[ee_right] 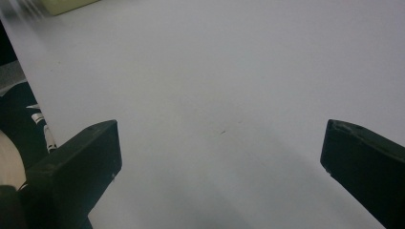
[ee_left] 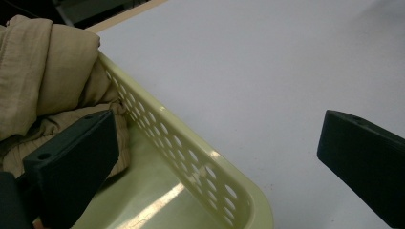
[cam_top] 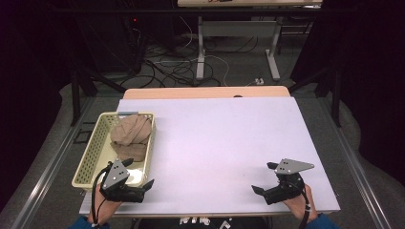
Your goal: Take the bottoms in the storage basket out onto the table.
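A pale yellow perforated basket (cam_top: 88,160) stands at the table's left side and holds a crumpled tan cloth (cam_top: 131,136). My left gripper (cam_top: 139,174) hovers open at the basket's near right corner, one jaw over the basket and one over the table. In the left gripper view the basket's wall (ee_left: 191,157) runs between the jaws, with the cloth (ee_left: 43,81) at upper left. My right gripper (cam_top: 265,178) is open above bare table near the front right, nothing between its jaws. The right gripper view looks across the white tabletop (ee_right: 229,86).
The white table (cam_top: 224,138) has a wooden strip (cam_top: 205,92) along its far edge. Beyond it lie floor cables (cam_top: 167,67) and the legs of another desk (cam_top: 200,47). A corner of the basket (ee_right: 67,5) shows at the top left of the right gripper view.
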A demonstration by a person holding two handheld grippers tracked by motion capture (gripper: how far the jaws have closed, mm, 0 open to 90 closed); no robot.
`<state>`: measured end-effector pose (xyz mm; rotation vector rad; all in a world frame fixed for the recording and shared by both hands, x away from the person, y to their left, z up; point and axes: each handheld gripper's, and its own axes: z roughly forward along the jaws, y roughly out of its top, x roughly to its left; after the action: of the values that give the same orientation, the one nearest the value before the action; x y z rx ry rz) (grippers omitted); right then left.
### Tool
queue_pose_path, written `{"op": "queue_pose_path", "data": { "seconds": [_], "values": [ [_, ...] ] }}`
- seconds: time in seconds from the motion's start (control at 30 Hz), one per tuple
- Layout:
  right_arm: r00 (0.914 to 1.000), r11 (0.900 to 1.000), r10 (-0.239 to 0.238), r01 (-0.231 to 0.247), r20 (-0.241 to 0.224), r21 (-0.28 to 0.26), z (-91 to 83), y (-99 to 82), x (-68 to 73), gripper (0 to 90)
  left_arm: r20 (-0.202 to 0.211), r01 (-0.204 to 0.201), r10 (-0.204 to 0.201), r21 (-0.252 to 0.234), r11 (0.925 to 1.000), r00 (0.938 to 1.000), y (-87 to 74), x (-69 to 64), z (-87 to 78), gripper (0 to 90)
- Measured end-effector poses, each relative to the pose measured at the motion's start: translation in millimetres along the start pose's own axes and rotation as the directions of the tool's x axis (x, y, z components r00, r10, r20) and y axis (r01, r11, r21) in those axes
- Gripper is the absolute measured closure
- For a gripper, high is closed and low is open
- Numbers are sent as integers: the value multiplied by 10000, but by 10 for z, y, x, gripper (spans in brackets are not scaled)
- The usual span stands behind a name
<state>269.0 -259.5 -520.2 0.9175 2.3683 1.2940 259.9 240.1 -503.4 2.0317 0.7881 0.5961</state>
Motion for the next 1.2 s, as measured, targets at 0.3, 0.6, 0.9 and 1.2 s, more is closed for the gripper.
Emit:
{"op": "queue_pose_path", "data": {
  "seconds": [0.3, 0.6, 0.9, 1.2],
  "values": [
    [10000, 9999, -86, 86, 4, 102, 29, -4, -1, 0, 30, -71, 71, 245, 9997, 10000, 4, 1, 2, 3],
    [9999, 9991, 83, -79, -102, 418, 19, -8, 3, 0, -77, -39, 44, 692, 9976, 10000, 39, 27, 0, 2],
    [9999, 9994, 107, -105, -64, 319, 37, -12, 2, 0, -141, 204, -190, 1107, 9936, 9997, 98, 109, -26, 2],
    [9999, 9994, 110, -109, -52, 340, 42, -16, -4, 0, -119, 196, -182, 1320, 9911, 9998, 155, 178, -25, 2]
  ]
}}
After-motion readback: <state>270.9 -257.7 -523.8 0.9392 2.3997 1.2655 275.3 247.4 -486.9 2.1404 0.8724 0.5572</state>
